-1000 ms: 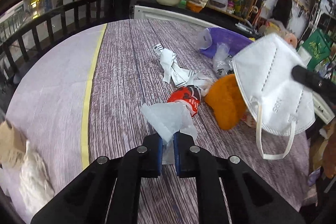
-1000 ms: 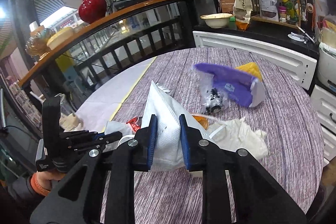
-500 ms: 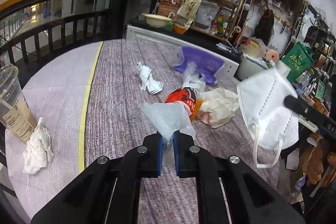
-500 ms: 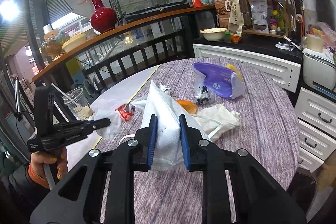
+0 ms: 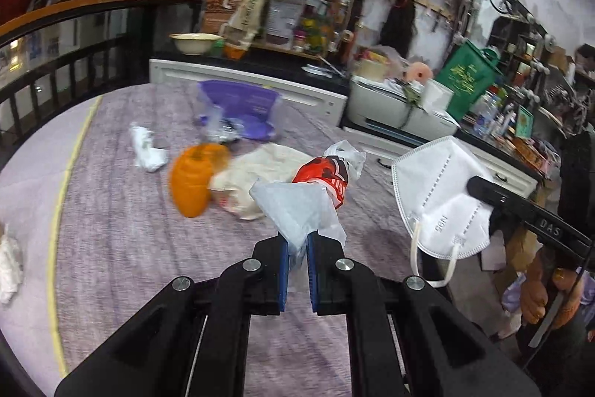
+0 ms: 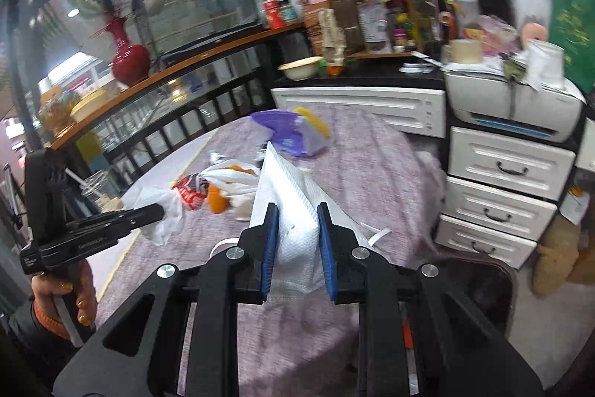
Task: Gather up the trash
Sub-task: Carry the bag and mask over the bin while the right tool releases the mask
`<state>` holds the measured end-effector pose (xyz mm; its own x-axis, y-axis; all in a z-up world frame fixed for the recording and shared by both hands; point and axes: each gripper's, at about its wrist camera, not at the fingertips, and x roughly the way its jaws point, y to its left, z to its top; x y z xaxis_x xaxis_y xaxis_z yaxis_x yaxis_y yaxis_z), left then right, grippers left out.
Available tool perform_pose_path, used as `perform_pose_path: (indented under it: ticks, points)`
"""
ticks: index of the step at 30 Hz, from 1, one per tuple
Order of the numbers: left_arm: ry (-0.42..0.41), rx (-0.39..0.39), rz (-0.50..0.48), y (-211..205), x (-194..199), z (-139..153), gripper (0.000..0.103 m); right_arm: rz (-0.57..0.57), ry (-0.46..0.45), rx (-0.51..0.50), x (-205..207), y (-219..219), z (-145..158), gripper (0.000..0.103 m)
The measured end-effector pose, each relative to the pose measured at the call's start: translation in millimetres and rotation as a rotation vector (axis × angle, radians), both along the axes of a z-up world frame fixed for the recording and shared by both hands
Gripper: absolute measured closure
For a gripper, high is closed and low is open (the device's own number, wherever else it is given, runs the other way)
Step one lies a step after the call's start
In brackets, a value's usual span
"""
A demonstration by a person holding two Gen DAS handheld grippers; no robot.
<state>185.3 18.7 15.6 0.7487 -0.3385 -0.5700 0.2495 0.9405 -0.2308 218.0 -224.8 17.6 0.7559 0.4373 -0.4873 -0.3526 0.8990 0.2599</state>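
My left gripper (image 5: 296,240) is shut on a clear plastic bag (image 5: 297,207) with a red wrapper (image 5: 325,173) in it, held above the purple table (image 5: 111,248). It also shows in the right wrist view (image 6: 163,207). My right gripper (image 6: 296,211) is shut on a white face mask (image 6: 293,207), which also shows at the right of the left wrist view (image 5: 442,199), held in the air beside the table's right edge.
On the table lie an orange piece (image 5: 191,181), a cream bag (image 5: 249,177), a crumpled white paper (image 5: 147,147) and a purple bag (image 5: 238,106). White drawers (image 6: 502,196) stand at the right. A dark bin (image 6: 479,285) shows below the right gripper.
Both grippers have lifted and swung to the right with their loads. The table trash now lies farther left and lower in both views.
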Motion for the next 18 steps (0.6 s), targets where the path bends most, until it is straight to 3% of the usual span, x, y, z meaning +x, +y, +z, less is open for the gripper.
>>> perform_pose_path:
  ticks: [9,18]
  points:
    - [0.034,0.000,-0.163,-89,5,-14,0.094,-0.236,0.021,-0.104,-15,-81,-33,0.081]
    - [0.104,0.042,-0.265,-155,10,-44,0.094,-0.331,0.192,-0.102,-1,-127,-101,0.081]
